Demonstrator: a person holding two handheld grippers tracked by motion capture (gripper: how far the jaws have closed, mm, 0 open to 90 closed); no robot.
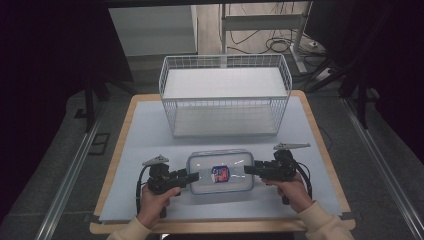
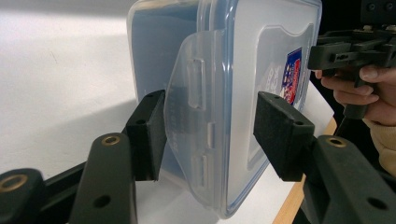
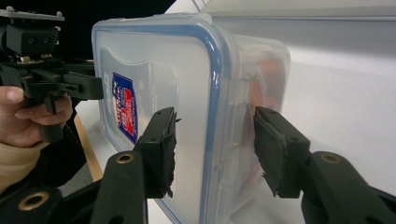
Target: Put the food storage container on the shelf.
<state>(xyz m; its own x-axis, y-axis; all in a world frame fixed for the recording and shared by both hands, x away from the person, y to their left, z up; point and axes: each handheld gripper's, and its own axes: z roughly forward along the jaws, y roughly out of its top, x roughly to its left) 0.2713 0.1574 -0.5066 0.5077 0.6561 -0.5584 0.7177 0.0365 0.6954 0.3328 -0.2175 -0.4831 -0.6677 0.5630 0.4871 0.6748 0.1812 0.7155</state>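
High view overhead, facing forward; gripper views close, opposite ends, sharing container (image 1: 220, 172).

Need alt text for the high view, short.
On a table, a person holds a gripper at each short end of a clear lidded plastic box with a red and blue label: left gripper at its left end, right gripper at its right. An empty white wire basket stands behind.

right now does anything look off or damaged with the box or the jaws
The foam pads on the right gripper look frayed and torn along their edges. On the box, the clip flap at the left gripper's end stands swung out from the wall instead of latched flat. Nothing is spilled, and the basket sits square.
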